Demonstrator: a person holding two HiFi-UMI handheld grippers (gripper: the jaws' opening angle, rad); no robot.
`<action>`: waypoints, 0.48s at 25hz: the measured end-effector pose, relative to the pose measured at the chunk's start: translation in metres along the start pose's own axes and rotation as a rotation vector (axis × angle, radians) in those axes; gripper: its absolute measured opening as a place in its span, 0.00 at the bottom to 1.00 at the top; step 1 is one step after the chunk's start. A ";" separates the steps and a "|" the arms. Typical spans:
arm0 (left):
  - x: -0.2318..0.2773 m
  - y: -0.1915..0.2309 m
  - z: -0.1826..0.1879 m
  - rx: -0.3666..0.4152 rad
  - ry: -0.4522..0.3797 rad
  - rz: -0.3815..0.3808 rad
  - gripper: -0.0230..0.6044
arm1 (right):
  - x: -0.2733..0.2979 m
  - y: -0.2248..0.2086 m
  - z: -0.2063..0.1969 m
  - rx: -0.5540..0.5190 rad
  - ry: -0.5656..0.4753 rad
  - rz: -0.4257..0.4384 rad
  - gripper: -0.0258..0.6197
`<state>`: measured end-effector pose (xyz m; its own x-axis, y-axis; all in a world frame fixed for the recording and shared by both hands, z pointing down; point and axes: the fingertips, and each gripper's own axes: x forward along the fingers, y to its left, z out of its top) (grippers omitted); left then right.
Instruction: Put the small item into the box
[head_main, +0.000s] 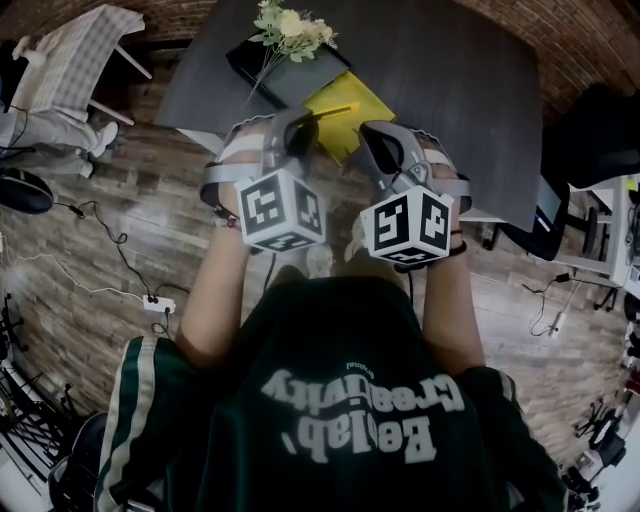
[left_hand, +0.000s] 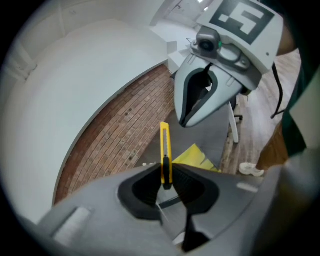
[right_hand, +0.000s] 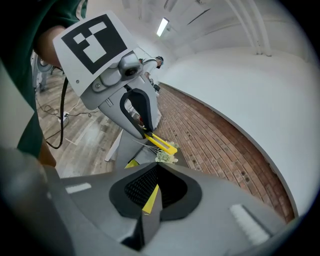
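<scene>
Over the dark table (head_main: 450, 80), my left gripper (left_hand: 166, 172) pinches the utility knife (left_hand: 165, 147), long axis pointing toward the yellow box (head_main: 352, 128) ahead, my right gripper (right_hand: 154, 170) pressed together, empty.

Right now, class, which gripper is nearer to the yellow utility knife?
Left. The left gripper is clamped on the yellow utility knife, which sticks out past its jaws; the right gripper hangs alongside, apart from it, holding nothing.
</scene>
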<state>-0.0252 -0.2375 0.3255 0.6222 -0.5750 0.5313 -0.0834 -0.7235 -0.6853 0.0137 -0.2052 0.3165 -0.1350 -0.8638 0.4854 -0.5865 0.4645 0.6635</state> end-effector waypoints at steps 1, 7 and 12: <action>0.004 -0.001 0.000 -0.006 -0.003 -0.007 0.14 | 0.001 -0.001 -0.001 0.000 0.000 -0.001 0.05; 0.029 0.000 0.006 -0.041 -0.001 -0.019 0.14 | 0.014 -0.017 -0.014 -0.017 0.002 0.008 0.05; 0.056 0.001 0.007 -0.062 0.032 -0.026 0.14 | 0.031 -0.029 -0.028 -0.022 -0.019 0.046 0.05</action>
<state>0.0148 -0.2677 0.3505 0.5994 -0.5667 0.5653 -0.1159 -0.7603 -0.6392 0.0486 -0.2402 0.3287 -0.1762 -0.8450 0.5050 -0.5620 0.5075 0.6532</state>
